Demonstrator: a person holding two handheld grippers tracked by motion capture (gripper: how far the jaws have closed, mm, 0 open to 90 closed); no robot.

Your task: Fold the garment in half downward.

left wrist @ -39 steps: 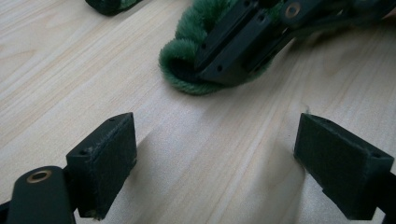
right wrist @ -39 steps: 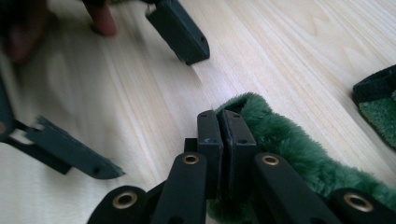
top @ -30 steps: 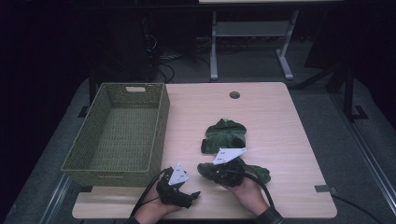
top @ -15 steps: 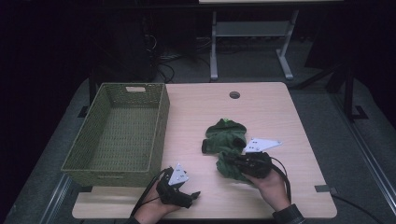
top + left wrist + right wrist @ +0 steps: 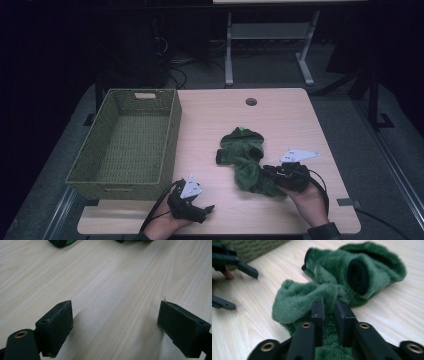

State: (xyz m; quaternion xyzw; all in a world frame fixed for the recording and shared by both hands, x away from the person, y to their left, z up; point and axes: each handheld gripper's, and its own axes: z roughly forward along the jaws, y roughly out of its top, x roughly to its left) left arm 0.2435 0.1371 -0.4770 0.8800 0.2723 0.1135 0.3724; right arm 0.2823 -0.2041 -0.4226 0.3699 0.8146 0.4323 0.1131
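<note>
Here the right gripper [image 5: 272, 172] is pinching a fold of the fuzzy green plush garment [image 5: 245, 157], its jaws having just eased slightly apart with the fabric between them. The garment is lying on the pale wooden table [image 5: 280, 120], right of the green woven basket [image 5: 125, 137]. The left gripper [image 5: 205, 209] is resting spread wide, gripping nothing.

Fluffy green plush cloth [image 5: 324, 293], matt pale wood table [image 5: 285, 120], woven basket [image 5: 125, 145].
</note>
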